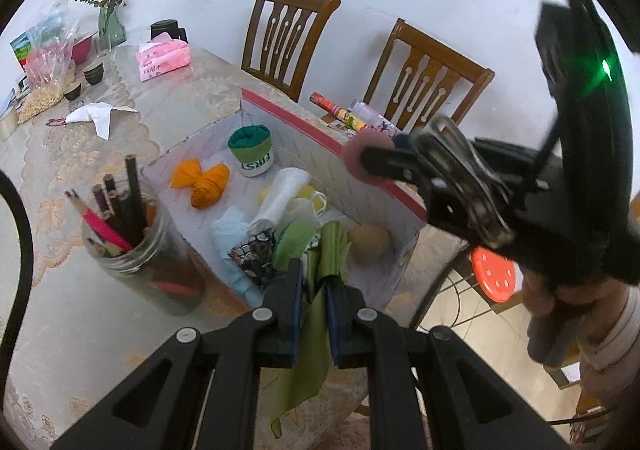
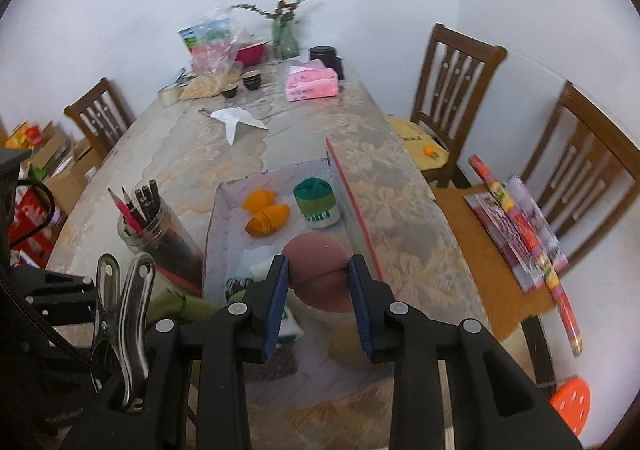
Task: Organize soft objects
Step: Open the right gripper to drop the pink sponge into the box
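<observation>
Pinching a green cloth [image 1: 320, 314] between its nearly closed fingers, your left gripper [image 1: 314, 282] lets the fabric hang down below the jaws. Just ahead of it lies the open box [image 1: 336, 146], holding an orange bundle [image 1: 204, 182], a green roll [image 1: 252, 150] and a heap of other soft pieces. Your right gripper [image 2: 319, 282] clamps a pink ball [image 2: 318, 274], both pads pressing its sides, over the near part of that box. Left of both grippers stands a pencil jar [image 1: 132, 246].
</observation>
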